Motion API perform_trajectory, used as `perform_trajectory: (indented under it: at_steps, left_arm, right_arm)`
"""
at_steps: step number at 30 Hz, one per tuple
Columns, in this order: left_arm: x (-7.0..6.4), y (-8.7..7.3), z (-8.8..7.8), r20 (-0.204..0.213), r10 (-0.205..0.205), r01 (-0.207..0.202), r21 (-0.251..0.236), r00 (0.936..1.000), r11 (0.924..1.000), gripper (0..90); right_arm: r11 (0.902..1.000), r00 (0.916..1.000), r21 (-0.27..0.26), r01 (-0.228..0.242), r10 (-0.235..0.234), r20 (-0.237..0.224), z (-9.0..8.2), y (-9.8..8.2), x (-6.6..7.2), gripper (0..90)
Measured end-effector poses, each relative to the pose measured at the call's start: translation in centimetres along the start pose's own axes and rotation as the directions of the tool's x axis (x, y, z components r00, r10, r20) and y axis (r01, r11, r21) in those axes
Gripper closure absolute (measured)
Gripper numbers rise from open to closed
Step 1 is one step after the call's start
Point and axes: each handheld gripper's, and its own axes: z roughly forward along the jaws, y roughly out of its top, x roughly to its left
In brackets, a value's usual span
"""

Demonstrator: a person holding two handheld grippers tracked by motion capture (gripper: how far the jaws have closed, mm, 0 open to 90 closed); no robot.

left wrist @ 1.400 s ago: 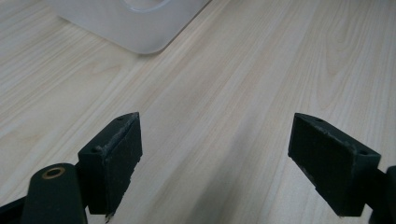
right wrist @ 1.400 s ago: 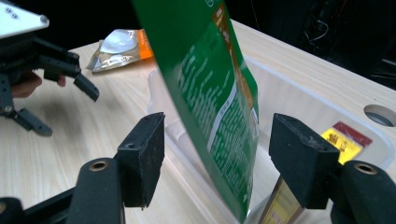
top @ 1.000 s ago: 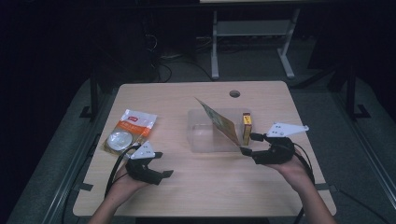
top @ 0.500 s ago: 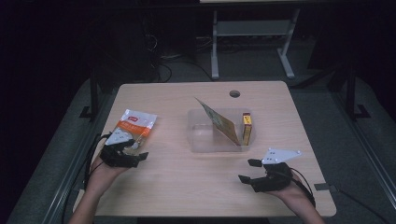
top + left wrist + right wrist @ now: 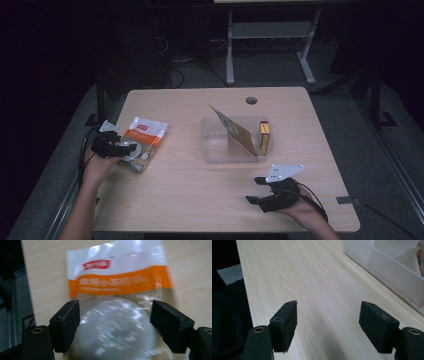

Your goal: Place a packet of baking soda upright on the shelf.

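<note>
My left claw (image 5: 115,322) gapes wide around the orange-and-white pouch (image 5: 142,142) at the bench's (image 5: 200,200) left edge, while my right claw (image 5: 328,325) hangs wide and empty beside the clear bin (image 5: 225,150).

Dim room, black surroundings; the worktop (image 5: 200,190) alone is lit. The left gripper view is motion-blurred, with glare on the packet (image 5: 117,322).

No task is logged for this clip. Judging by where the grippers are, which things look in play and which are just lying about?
In play, probably:
- snack bag, with the open left gripper straddling it
- clear bin, a likely destination

Lying about:
- yellow box and card, both leaning in the bin
- right gripper, open over bare table
</note>
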Motion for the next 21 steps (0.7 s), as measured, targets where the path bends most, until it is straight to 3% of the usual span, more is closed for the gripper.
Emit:
perform_trajectory:
  at_steps: [4,7,11,12,15,19,21]
  left_arm:
    - [1.9,0.1,2.3,-0.001,-0.043,0.043,0.044,0.9991,0.9981,23.8]
    - [2.5,-0.3,3.3,0.047,-0.093,0.09,0.059,0.9946,0.9942,27.1]
    - [2.5,-0.5,3.3,0.076,-0.08,0.075,0.069,0.9939,0.9948,38.8]
    - [2.4,-0.5,3.3,0.096,-0.084,0.078,0.066,0.9919,0.9948,42.4]
    - [2.1,-0.4,3.3,0.087,-0.07,0.064,0.076,0.9937,0.9951,55.7]
    - [1.6,-0.4,3.3,0.086,-0.037,0.03,0.084,0.9956,0.996,83.1]
    - [1.5,-0.5,3.1,0.101,-0.041,0.033,0.081,0.994,0.9961,87.2]
  right_arm:
    - [1.0,0.9999,0.005,0.005,-0.005,-0.012,0.3,0.1,0.0,30.6]
    - [0.9999,0.9998,0.013,0.008,-0.008,-0.017,0.6,0.1,0.1,30.6]
    - [0.9997,0.9995,0.017,0.018,-0.018,-0.026,0.7,0.1,0.2,30.7]
    - [0.9996,0.9995,0.02,0.019,-0.019,-0.027,0.8,0.1,0.2,30.6]
    - [0.9997,0.9996,0.021,0.013,-0.013,-0.026,0.8,0.2,0.3,30.8]
    - [0.9997,0.9995,0.015,0.016,-0.016,-0.028,0.9,0.4,0.4,31.3]
    - [0.9998,0.9996,0.014,0.011,-0.011,-0.027,1.1,0.5,0.5,32.2]
